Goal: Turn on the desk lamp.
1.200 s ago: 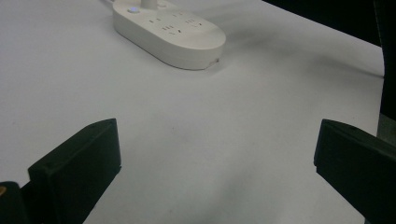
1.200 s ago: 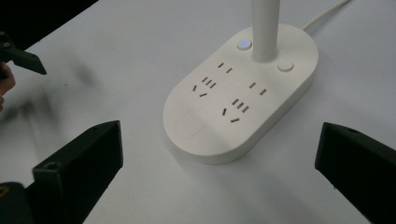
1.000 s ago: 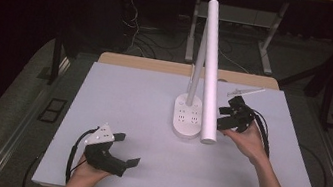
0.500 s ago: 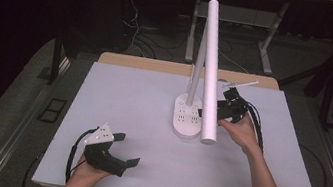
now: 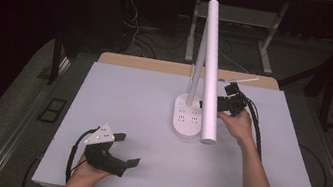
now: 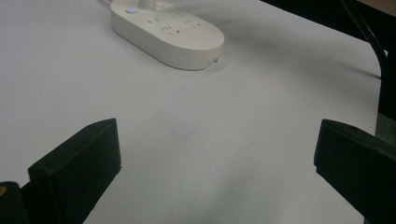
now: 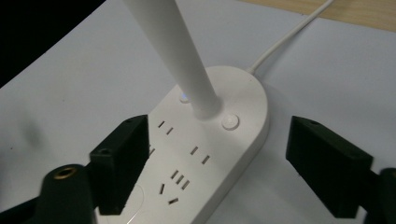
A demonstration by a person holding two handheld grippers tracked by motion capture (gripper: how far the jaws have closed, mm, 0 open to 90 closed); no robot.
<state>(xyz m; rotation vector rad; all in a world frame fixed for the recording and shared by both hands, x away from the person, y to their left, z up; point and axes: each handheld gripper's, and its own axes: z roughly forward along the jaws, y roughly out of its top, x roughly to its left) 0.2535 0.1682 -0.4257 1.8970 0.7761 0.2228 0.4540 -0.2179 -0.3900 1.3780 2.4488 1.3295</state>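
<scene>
White lamp base with its sockets sits on the pale worktop toward the far right of centre, its stem rising from it. Just over it hangs the right gripper, fingers spread wide — one on each side of the base, not touching. The left gripper rests near the front edge, well apart, fingers likewise spread on nothing.

White table carries a white lamp base with sockets
</scene>
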